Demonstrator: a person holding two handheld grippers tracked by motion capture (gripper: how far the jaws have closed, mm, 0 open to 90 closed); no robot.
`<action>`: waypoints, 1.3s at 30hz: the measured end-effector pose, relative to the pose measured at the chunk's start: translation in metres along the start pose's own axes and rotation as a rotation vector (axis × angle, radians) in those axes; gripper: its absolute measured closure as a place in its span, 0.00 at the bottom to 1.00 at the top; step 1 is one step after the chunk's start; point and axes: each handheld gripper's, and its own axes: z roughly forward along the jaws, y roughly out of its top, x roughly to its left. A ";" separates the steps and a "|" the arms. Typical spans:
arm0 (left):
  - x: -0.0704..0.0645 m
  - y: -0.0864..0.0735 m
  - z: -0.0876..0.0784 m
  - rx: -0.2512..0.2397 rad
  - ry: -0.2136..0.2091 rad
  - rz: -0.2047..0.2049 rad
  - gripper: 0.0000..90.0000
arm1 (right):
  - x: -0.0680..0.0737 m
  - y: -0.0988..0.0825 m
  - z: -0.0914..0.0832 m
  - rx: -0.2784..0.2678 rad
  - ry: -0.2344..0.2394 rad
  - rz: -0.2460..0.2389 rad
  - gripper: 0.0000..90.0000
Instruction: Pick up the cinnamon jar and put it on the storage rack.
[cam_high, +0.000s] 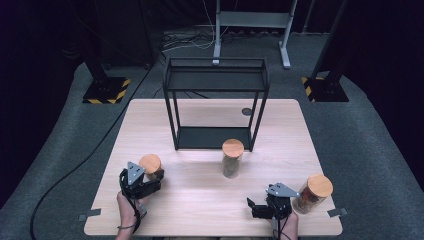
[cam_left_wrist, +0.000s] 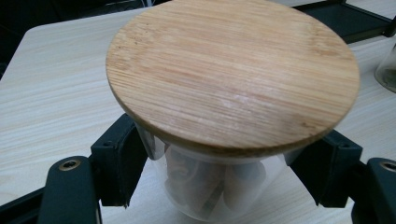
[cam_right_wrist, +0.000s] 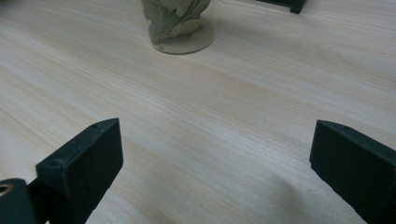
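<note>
On the pale wooden table (cam_high: 210, 200), the left hand-held gripper (cam_high: 150, 181) clamps a bamboo-lidded jar (cam_left_wrist: 219, 182); the right hand-held gripper (cam_right_wrist: 219, 172) gapes.

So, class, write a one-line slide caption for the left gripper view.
Left tool clamps a glass jar under its round wooden lid on the table.

Light falls from above onto my table (cam_high: 210, 200), bright against a dark room. Soft shadows sit under the jars. My left view blurs the lid (cam_left_wrist: 233, 74) close up; my right view stays fairly sharp.
</note>
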 end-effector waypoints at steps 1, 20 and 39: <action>0.000 0.000 0.000 -0.001 -0.001 0.000 0.27 | 0.000 0.000 0.000 -0.001 0.000 0.001 0.02; -0.007 0.004 0.006 0.002 -0.017 0.008 0.27 | 0.000 0.000 0.000 0.003 0.001 0.001 0.02; -0.013 0.007 0.010 -0.002 -0.030 0.012 0.27 | 0.000 0.000 0.000 0.002 0.002 0.000 0.02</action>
